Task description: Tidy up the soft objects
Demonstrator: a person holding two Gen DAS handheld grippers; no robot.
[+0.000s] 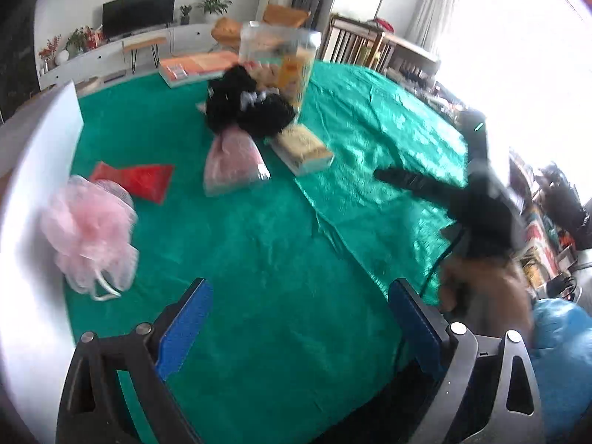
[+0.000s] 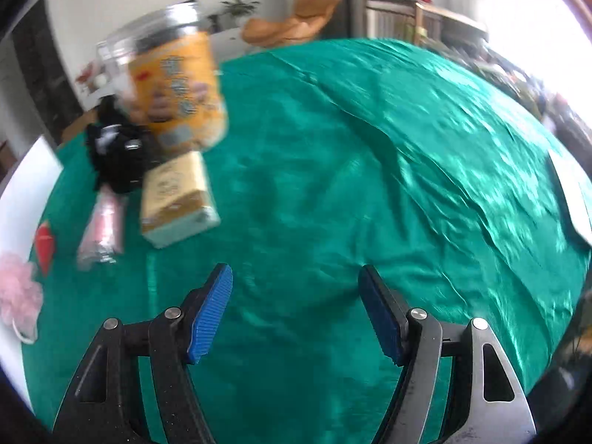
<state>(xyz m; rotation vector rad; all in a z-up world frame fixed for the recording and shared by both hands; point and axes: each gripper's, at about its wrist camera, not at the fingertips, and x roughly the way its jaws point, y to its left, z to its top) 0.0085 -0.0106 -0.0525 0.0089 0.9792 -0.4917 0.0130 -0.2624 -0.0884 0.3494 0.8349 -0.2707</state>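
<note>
pink pouf (image 1: 88,233) far left — L gripper (image 1: 299,318) agape

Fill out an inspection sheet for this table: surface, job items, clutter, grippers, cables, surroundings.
Surface: wrinkled green cloth over the table.
Job's things: pink mesh pouf at the left edge; black fluffy bundle; pink pouch; red packet.
Clutter: clear jar with orange label, tan box, books.
Grippers: left gripper and right gripper both open, empty.
Cables: dark cable below the right gripper.
Surroundings: TV, plants, curtains.
</note>
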